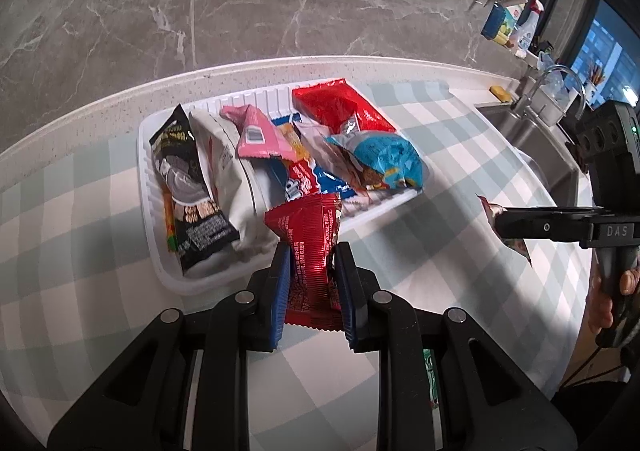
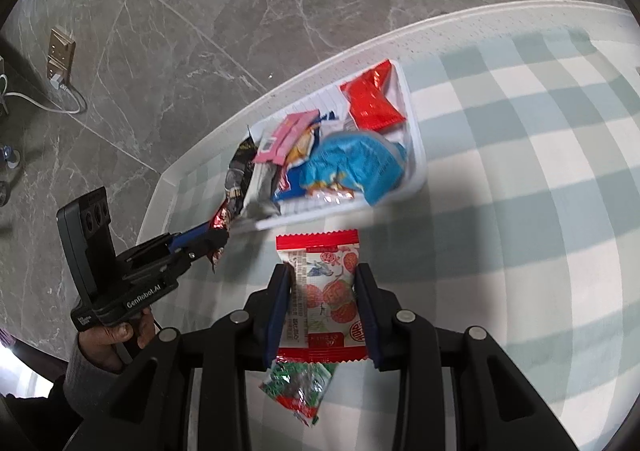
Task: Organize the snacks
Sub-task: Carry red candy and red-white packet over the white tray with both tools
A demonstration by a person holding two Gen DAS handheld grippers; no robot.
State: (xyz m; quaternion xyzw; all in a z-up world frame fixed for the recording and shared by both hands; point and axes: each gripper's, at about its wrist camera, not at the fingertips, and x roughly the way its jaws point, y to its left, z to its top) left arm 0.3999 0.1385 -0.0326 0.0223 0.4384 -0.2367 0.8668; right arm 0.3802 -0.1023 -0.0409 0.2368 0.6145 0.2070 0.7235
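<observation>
A white tray [image 1: 149,187] on the checked tablecloth holds several snack packets, among them a black one [image 1: 188,187], a white one [image 1: 228,179], a pink one [image 1: 258,133], a red one [image 1: 340,107] and a blue one [image 1: 390,157]. My left gripper [image 1: 312,267] is shut on a dark red foil packet [image 1: 310,247], held just above the tray's near edge. My right gripper [image 2: 322,291] is shut on a white and red packet with strawberry prints [image 2: 322,287], held just short of the tray [image 2: 416,139]. The right gripper also shows at the right of the left wrist view [image 1: 504,225].
A green and red packet [image 2: 300,387] lies on the cloth below the right gripper. A steel sink with a tap [image 1: 536,119] is to the right, with bottles and scissors [image 1: 508,23] on a shelf behind it. A grey marble wall runs behind the counter, with a socket and plug [image 2: 60,51].
</observation>
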